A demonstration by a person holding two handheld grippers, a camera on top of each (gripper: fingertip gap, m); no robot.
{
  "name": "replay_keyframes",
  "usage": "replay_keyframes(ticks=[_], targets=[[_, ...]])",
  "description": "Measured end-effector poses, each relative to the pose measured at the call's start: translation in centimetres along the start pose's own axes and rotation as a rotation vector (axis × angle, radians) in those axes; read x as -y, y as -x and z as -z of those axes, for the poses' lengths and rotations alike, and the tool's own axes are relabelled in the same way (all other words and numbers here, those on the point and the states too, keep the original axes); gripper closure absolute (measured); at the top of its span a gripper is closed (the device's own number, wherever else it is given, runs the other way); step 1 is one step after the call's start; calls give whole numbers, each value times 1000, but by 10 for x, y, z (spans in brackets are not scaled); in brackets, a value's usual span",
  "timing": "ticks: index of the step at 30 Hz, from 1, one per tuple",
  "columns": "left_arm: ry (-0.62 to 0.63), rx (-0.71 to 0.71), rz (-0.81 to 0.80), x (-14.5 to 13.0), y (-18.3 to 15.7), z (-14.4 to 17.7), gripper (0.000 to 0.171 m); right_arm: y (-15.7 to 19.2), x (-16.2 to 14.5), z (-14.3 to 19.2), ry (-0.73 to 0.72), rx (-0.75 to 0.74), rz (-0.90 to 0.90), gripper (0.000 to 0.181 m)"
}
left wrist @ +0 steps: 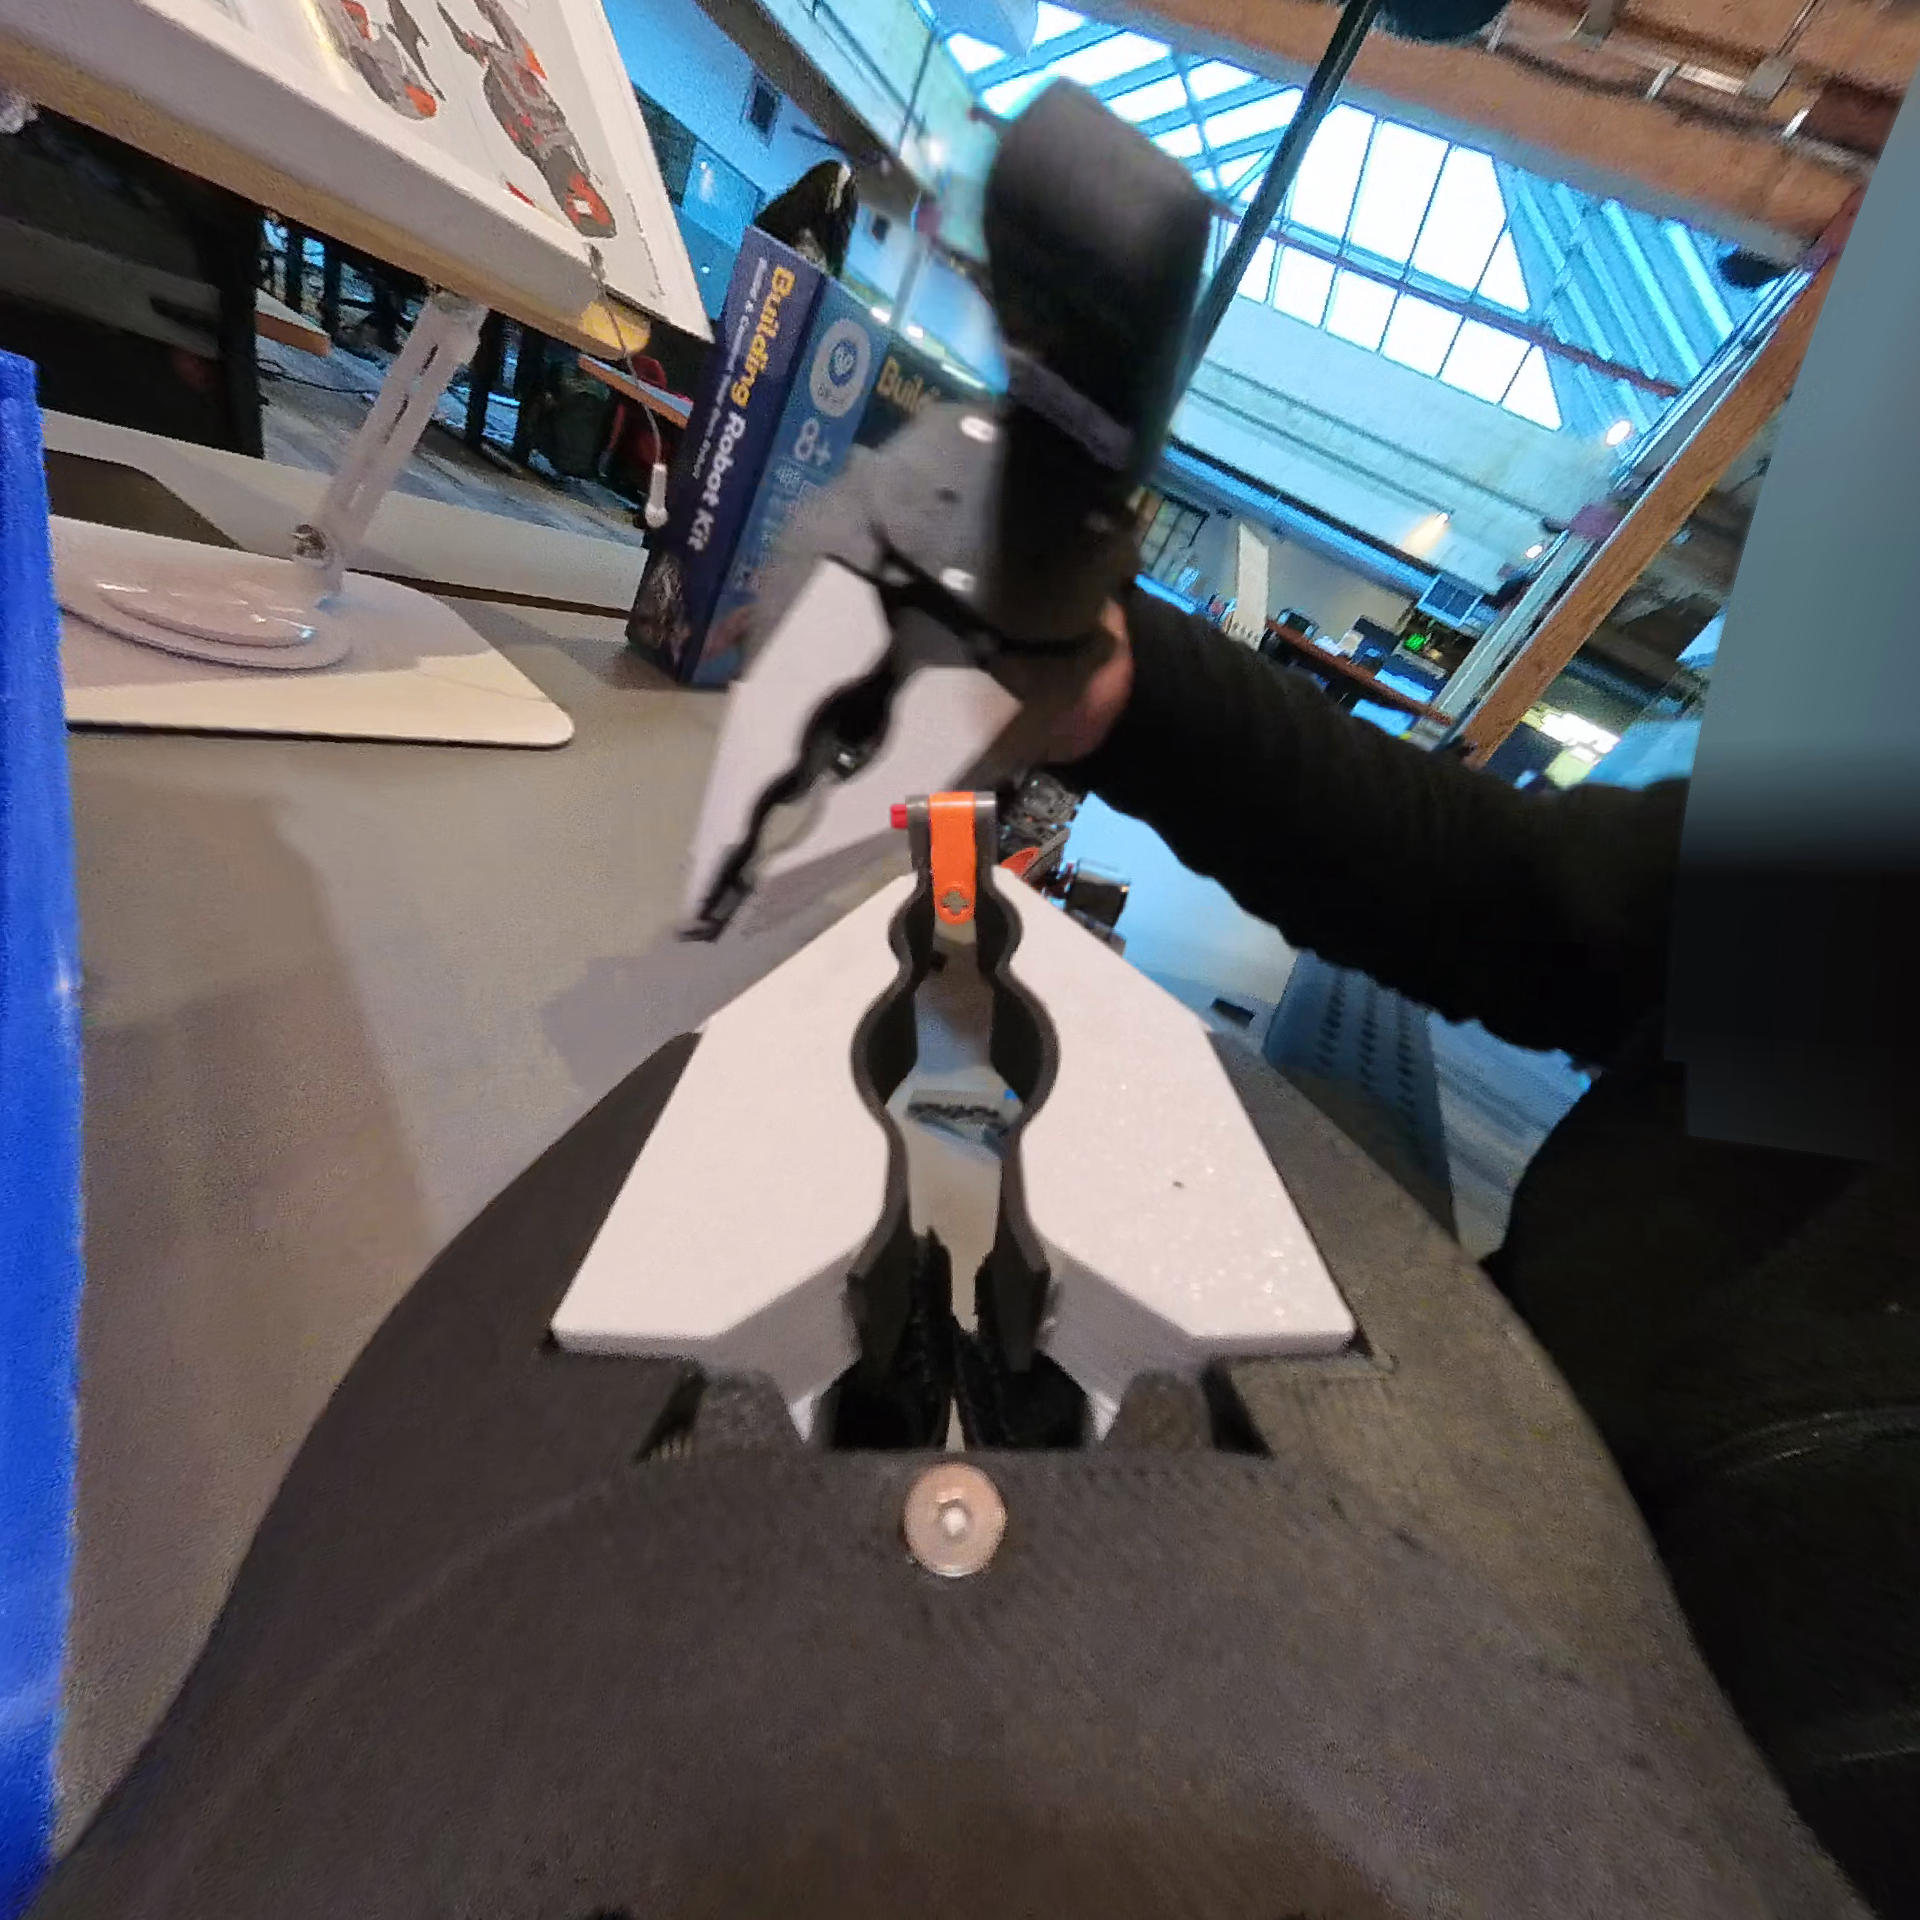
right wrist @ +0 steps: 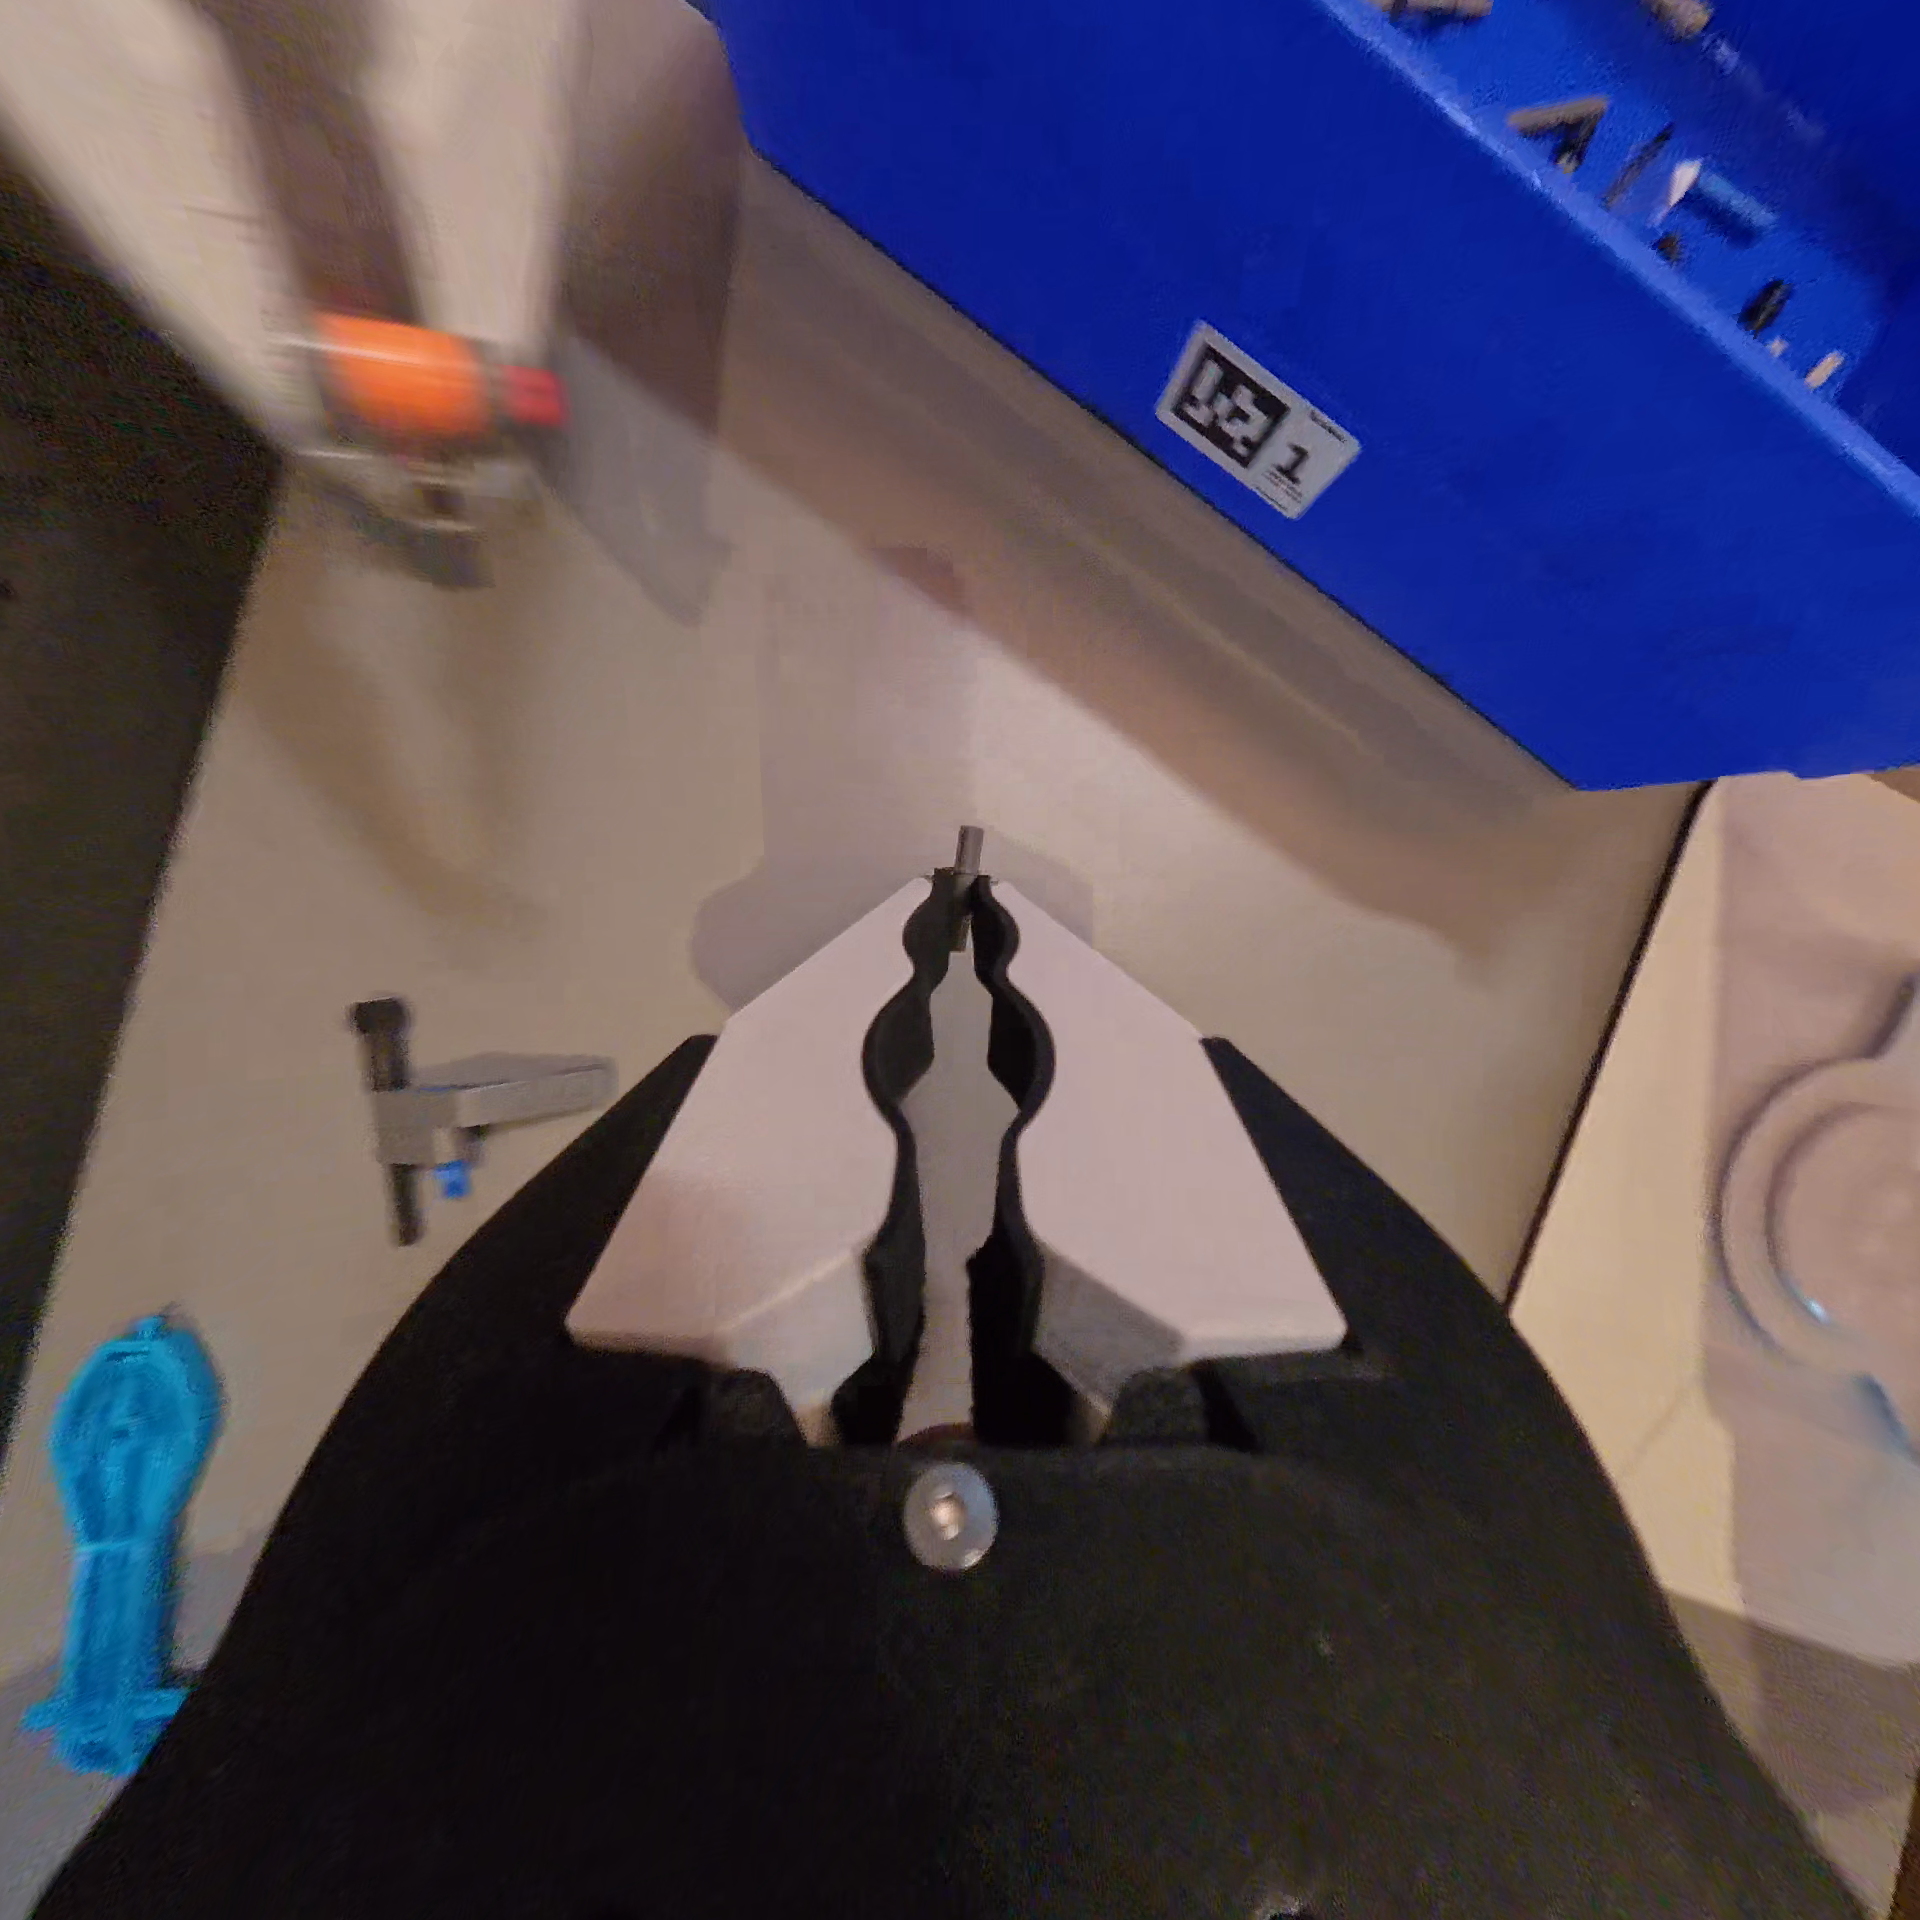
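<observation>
My left gripper (left wrist: 951, 894) is shut on a small assembly of an orange beam (left wrist: 953, 852), a grey piece and a red pin, held above the grey table (left wrist: 312, 1039). It shows blurred in the right wrist view (right wrist: 416, 384) at upper left. My right gripper (right wrist: 961, 894) is shut on a small grey pin (right wrist: 969, 844) at its tips, above the table. In the left wrist view the right gripper (left wrist: 717, 914) points down at the table just beyond my left one, held by a hand in a black sleeve (left wrist: 1351, 810).
A blue parts tray (right wrist: 1351, 312) with a white marker sticker holds several small pieces. A grey-and-black assembly (right wrist: 457, 1101) and a light blue tool (right wrist: 125, 1475) lie on the table. A dark blue box (left wrist: 748, 447) and a white stand (left wrist: 260, 613) holding an instruction sheet stand behind. There is about 10 centimeters between the tips of the two grippers.
</observation>
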State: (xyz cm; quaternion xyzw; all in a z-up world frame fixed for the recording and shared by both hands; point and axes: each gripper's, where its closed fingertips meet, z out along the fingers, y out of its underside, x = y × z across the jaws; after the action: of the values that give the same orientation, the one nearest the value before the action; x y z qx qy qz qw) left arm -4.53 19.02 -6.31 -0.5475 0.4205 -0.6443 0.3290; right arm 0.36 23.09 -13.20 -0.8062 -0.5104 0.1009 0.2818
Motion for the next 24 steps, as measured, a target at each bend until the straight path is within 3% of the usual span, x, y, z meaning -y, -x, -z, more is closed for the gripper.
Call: replay_keyframes(ticks=[6,12,16,24], targets=[[-58,-101,129,12,-9,-16,167,46,27,50,-183,-197,-6,181],[-79,-171,265,17,-17,-36,167,46,27,70,-207,-452,42,181],[-59,-172,300,15,-18,-46,167,39,23,84,-157,-582,116,181],[-70,-201,392,11,-15,-57,167,35,10,81,10,-807,280,181]])
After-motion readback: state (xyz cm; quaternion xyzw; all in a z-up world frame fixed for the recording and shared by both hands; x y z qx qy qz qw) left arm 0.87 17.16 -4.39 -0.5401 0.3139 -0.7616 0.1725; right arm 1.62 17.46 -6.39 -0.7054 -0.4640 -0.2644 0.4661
